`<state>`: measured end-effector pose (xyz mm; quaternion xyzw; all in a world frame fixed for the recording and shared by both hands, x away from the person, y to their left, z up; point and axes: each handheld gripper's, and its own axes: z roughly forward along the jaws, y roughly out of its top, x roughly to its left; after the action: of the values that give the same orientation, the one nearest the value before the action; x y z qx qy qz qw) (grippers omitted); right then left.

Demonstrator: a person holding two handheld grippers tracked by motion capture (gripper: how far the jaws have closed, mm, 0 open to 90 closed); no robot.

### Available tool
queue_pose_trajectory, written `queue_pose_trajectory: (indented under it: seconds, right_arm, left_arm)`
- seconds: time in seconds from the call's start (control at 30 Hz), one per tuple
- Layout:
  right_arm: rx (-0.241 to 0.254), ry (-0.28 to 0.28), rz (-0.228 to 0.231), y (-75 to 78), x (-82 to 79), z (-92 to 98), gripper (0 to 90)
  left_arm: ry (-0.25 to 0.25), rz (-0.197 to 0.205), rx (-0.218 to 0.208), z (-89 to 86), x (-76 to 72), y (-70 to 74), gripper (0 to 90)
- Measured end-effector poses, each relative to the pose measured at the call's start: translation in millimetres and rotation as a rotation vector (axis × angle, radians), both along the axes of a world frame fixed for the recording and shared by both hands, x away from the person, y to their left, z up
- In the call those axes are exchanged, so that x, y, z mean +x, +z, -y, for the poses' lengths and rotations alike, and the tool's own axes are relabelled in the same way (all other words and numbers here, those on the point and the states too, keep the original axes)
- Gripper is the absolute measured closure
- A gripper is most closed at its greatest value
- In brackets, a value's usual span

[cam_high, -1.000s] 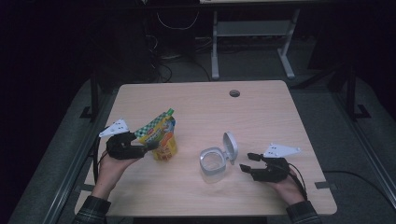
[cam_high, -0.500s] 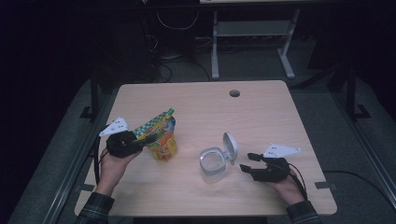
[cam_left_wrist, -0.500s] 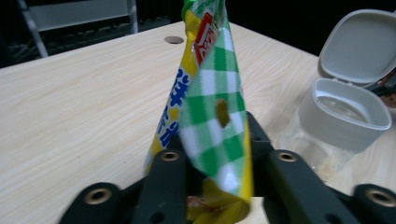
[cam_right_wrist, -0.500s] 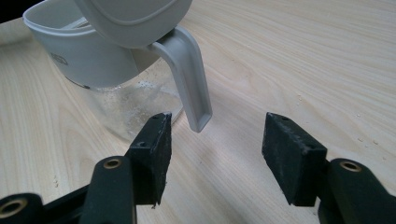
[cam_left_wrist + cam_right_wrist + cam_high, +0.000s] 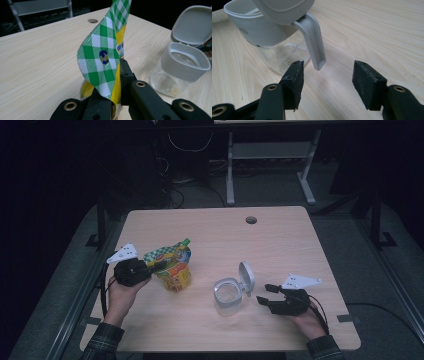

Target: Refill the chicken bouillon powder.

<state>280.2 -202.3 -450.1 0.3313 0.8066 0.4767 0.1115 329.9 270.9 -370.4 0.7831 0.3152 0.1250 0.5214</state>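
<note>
A green-checked and yellow snack pouch stands on the wooden table at the left. My left gripper has just closed on the pouch's upper edge and its pads press the foil between them. A clear jar with a grey collar and an open flip lid stands in the middle. Just right of the jar my right gripper stands open, with the lid's hanging tab a little beyond its jaws and nothing between them.
A round cable hole lies near the table's far edge. Beyond the table a metal frame and cables stand in the dark. A person's hands and sleeves come in at the table's near edge.
The left gripper's jaws have closed on the pouch's top edge, and the pouch's top has folded over slightly. The right gripper and the jar have kept still.
</note>
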Motion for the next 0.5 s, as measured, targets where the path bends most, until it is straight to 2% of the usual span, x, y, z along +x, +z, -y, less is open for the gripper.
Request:
queue_pose_trajectory:
  seconds: [0.2,0.5]
  right_arm:
    - [0.0,-0.004,-0.003,0.2,-0.7,1.0,41.9]
    - [-0.002,-0.005,-0.003,0.2,-2.0,1.3,41.9]
  left_arm:
    - [-0.02,0.002,-0.012,2.1,0.8,7.2,90.0]
    - [-0.049,0.01,0.0,8.3,-1.2,18.0,90.0]
